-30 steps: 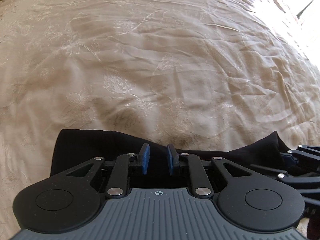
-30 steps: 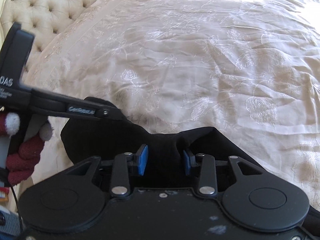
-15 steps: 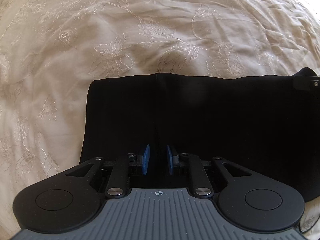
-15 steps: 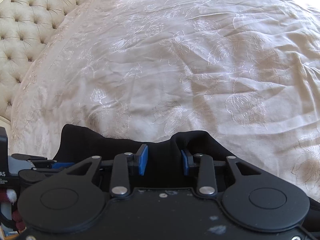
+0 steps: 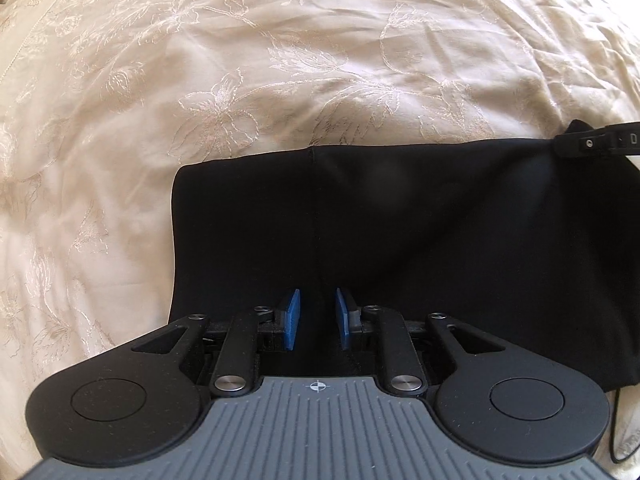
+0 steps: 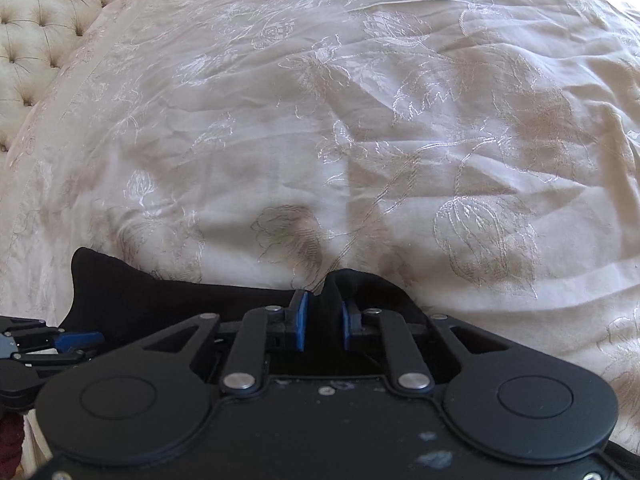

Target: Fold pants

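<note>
Across the whole of both views spreads a bed covered in a cream, satin-like bedspread (image 5: 304,60) embroidered with pale flowers and leaves and creased in many shallow wrinkles. In the right wrist view its far left edge meets a cream button-tufted upholstered headboard (image 6: 36,20).

On the bedspread lies the pair of black fabric pants (image 5: 400,232), spread as a wide, flat, dark rectangle. In the left wrist view its far edge runs nearly straight across the frame, its left side drops down in a clean edge, and a faint seam runs from the far edge toward the camera. In the right wrist view the same pants (image 6: 132,292) show only as a low strip along the near edge, with a rounded corner at the left and a small raised bunch of cloth in the middle.

The left claw (image 5: 317,318), black with blue pads, points steeply down over the pants. Its jaws stand narrowly apart with dark cloth between them, but whether the pads press on that cloth cannot be told. Its side also appears at the lower left of the right wrist view (image 6: 60,342).

The right claw (image 6: 323,322), of the same build, has just been closing its jaws, and the raised bunch of black cloth sits pinched between the blue pads. One of its black fingers (image 5: 592,145) reaches in at the right edge of the left wrist view, resting at the far right corner of the pants.
</note>
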Demonstrator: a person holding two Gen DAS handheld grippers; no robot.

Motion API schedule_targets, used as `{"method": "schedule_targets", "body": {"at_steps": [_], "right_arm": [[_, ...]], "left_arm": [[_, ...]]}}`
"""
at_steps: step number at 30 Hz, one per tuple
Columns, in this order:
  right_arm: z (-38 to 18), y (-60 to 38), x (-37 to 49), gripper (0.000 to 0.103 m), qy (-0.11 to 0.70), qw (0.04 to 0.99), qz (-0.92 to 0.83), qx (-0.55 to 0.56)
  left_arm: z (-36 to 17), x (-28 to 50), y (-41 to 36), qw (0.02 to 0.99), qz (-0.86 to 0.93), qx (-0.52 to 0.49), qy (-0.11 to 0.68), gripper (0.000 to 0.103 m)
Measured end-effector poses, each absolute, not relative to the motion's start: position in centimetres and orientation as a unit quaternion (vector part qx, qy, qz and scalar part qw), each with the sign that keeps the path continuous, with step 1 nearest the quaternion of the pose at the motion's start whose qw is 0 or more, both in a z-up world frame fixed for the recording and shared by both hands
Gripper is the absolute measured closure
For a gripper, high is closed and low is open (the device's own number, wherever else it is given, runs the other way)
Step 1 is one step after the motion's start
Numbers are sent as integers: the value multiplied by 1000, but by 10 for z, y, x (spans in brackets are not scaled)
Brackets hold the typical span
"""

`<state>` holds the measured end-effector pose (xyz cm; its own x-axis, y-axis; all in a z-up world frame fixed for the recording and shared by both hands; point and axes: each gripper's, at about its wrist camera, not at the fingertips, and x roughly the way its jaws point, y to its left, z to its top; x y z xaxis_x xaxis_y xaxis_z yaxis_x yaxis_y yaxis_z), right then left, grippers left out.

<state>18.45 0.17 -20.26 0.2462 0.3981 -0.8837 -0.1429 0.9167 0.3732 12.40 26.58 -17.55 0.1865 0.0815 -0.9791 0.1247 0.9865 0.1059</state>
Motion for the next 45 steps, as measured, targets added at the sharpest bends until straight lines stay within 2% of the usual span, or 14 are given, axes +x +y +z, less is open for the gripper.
{"method": "schedule_targets", "body": {"at_steps": [7,11,12,15,18,25,32,37,45], "right_arm": [[-201,10,187,89,581,790,181,76],[-197,6,185,88,580,790,175,93],[-192,4,184,85,577,792,173,98],[-174,-2,173,69,554,811,166,94],[-152,-20,161,62,508,850,115,79],[-114,-83,120,65,469,870,62,139],[-113,-84,32,67,498,856,24,137],[-120,-93,-10,67,515,843,-22,158],[-137,-121,-16,67,528,829,-79,166]], "left_arm": [[-164,114,253,768,-11,96,633,83],[-169,102,251,751,-5,144,644,83],[-168,98,251,750,-8,150,644,83],[-159,92,249,750,-15,154,644,83],[-152,88,247,749,-15,146,646,83],[-119,86,216,780,-40,143,608,83],[-106,103,131,792,-141,143,576,83],[-120,119,71,787,-207,172,555,83],[-169,139,42,771,-221,209,559,83]]}}
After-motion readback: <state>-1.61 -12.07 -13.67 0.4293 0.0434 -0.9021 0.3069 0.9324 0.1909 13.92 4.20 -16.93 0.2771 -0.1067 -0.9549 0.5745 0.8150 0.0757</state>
